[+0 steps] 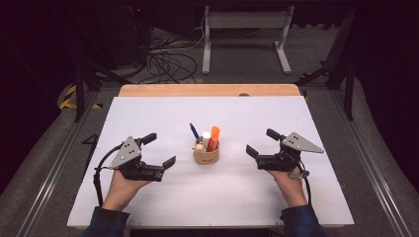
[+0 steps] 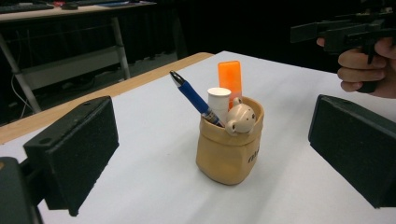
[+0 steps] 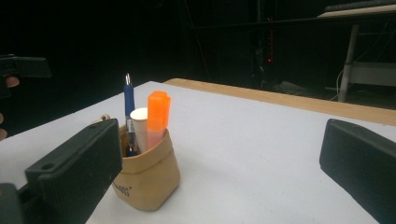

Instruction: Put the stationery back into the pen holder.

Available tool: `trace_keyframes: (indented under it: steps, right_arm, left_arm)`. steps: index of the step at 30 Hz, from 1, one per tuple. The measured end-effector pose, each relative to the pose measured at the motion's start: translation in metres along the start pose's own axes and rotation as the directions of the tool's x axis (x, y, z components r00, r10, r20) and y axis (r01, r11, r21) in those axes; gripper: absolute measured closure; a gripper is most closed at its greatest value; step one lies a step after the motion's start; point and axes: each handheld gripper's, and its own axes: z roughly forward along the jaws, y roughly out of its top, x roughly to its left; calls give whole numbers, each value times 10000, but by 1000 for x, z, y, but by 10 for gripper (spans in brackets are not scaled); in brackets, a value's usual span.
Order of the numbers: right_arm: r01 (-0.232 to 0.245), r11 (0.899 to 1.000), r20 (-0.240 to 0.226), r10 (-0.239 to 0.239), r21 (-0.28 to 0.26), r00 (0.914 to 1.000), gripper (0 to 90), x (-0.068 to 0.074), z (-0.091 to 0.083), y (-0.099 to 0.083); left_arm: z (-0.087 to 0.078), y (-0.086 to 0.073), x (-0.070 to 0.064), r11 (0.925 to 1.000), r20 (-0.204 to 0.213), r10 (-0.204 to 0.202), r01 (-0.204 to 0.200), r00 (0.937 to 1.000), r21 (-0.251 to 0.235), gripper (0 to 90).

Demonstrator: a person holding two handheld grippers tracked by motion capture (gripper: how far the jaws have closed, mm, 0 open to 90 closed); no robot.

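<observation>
White table point(image 1: 148, 118), wooden far edge point(image 1: 207, 90), dark cabled floor point(image 1: 168, 64).

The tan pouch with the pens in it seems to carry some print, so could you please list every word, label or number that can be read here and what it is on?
Tan pouch: a small dark print low on its side, cut off at the edge in the left gripper view, too blurred to read.
Tan pouch, right gripper view: the same kind of small dark print near the base, too small to read.
Blue pen, orange marker, white tube: no legible text.
Left gripper, right gripper: no readable marking.
</observation>
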Motion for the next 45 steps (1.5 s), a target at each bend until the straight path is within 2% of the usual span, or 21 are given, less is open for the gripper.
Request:
trace_keyframes:
  steps: [14,21,27,30,33,45]
  right_arm:
    - [7,9999,378,-1,-165,9993,0,-8,-21,-2]
    - [-46,9996,590,63,-285,9982,0,-14,-34,-4]
    - [-31,9994,567,52,-358,9984,0,-13,-37,-5]
    - [-47,9991,580,71,-412,9983,0,-14,-39,-6]
    - [-163,9988,647,192,-452,9977,0,-15,-41,-8]
    - [-379,9981,734,414,-480,9964,0,-19,-49,-14]
  left_arm:
    - [-11,-4,4,9998,-197,-175,173,9997,-68,23]
    - [-20,-6,8,9992,-343,-287,278,9990,-269,22]
    - [-24,-8,10,9988,-448,-355,339,9984,-342,22]
    - [-27,-9,12,9993,-566,-242,227,9981,-283,23]
    - [-30,-11,12,9989,-632,-388,369,9973,-302,25]
    - [-37,-17,14,9981,-855,-488,453,9951,-425,26]
